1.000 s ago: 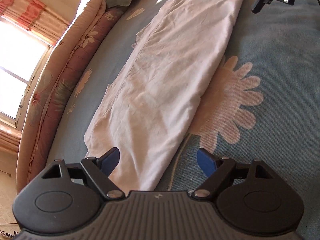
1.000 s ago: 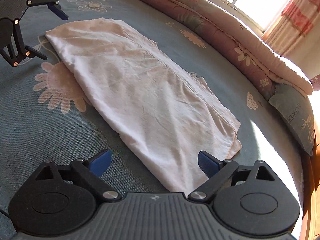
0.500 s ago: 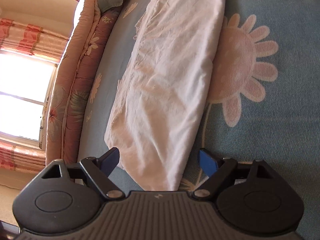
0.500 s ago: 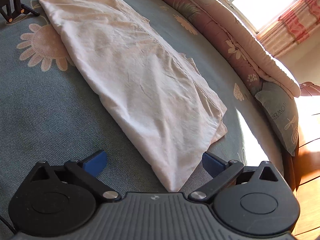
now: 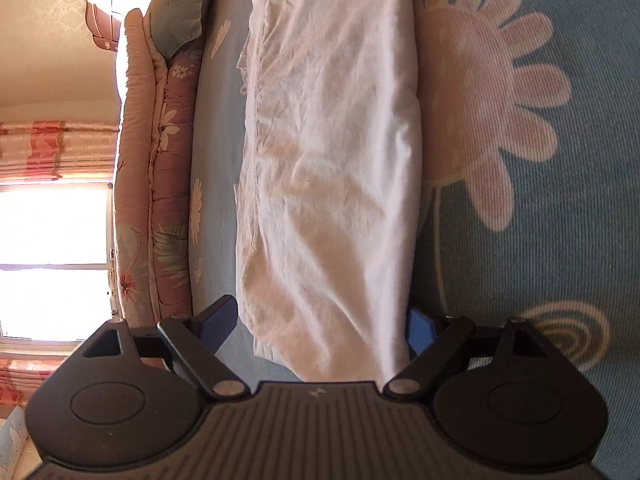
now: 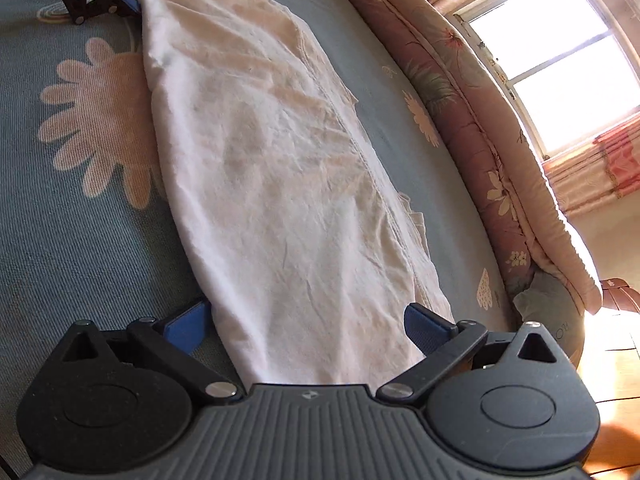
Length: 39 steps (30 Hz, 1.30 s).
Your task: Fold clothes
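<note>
Now a long, folded pale pink cloth lies flat on the bed, on its blue cover printed with a big pink flower.

Left gripper: jaws wide, one end of the cloth between them. The fold edge lies close against the right blue pad, partly hiding it; the left pad stands clear of the cloth, over bare cover. No pinch visible.

Right gripper: jaws wide, having just been opening, and the opposite end of the cloth runs between them. Both blue pads sit at the cloth's edges, the left just beside it, the right over its far edge. No squeeze visible.

From the right wrist view, the left gripper shows at the cloth's far end, top left.

Rolled pink quilt and a pillow line the bed's window side, well apart from the cloth.
</note>
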Each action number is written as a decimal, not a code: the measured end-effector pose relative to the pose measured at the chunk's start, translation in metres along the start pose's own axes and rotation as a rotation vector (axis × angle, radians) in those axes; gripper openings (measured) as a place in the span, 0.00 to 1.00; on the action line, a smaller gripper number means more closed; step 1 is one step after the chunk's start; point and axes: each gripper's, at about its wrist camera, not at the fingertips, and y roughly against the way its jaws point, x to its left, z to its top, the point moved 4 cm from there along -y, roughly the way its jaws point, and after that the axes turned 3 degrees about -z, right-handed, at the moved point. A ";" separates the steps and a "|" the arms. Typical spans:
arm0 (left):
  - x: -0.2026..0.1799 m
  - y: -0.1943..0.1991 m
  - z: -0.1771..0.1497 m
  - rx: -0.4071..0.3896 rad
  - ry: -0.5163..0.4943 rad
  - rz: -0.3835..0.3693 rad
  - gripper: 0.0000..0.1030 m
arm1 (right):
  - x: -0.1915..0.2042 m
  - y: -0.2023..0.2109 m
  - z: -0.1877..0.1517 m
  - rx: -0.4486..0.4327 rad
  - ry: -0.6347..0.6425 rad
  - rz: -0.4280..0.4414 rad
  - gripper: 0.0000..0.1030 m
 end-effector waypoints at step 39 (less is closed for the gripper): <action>-0.013 -0.047 0.024 -0.009 0.011 0.080 0.00 | 0.051 -0.042 -0.015 -0.023 0.253 -0.211 0.10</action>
